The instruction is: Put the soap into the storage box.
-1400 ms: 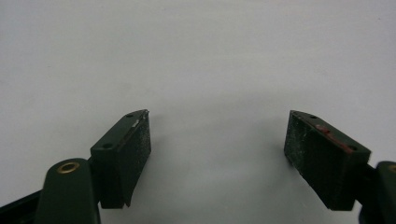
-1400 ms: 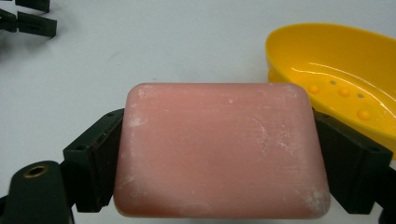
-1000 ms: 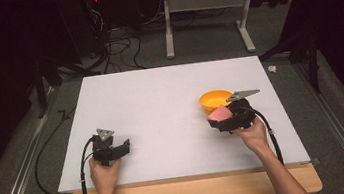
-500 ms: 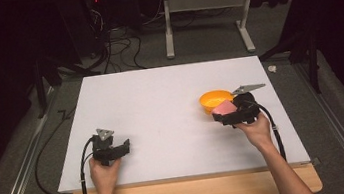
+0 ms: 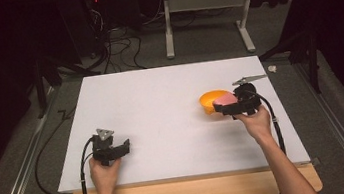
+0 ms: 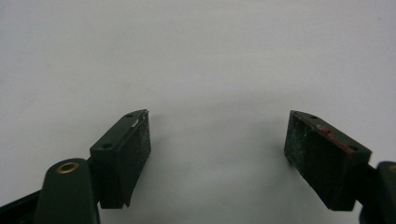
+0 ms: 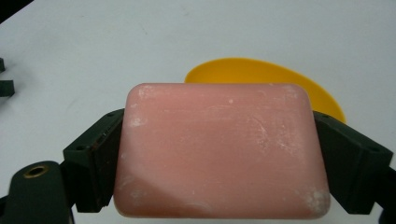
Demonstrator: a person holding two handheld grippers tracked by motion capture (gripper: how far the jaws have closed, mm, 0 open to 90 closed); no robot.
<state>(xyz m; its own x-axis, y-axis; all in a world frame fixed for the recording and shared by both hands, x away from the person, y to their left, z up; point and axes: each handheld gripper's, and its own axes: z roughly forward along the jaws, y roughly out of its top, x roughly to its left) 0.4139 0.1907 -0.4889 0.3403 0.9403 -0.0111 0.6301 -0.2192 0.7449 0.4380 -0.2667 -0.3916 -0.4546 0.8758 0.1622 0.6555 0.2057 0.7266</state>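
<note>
My right gripper [image 5: 222,106] is shut on a pink bar of soap [image 5: 225,99], held just over the near right rim of a small orange bowl [image 5: 209,99] at the right of the white table. In the right gripper view the pink soap [image 7: 219,149] sits between both jaws, with the orange bowl [image 7: 266,77] right behind it. My left gripper [image 5: 116,148] rests near the table's front left, open. The left gripper view shows its jaws wide apart over bare white surface, midpoint [image 6: 217,140].
The white table top [image 5: 161,103] lies on a wooden bench. A black cable [image 5: 85,159] trails from the left gripper off the front edge. Behind the table, a grey stand's legs [image 5: 169,32] and cables lie on the dark floor.
My right gripper has carried the pink soap up and slightly away from me, now over the bowl's rim. The left gripper has stayed put.
</note>
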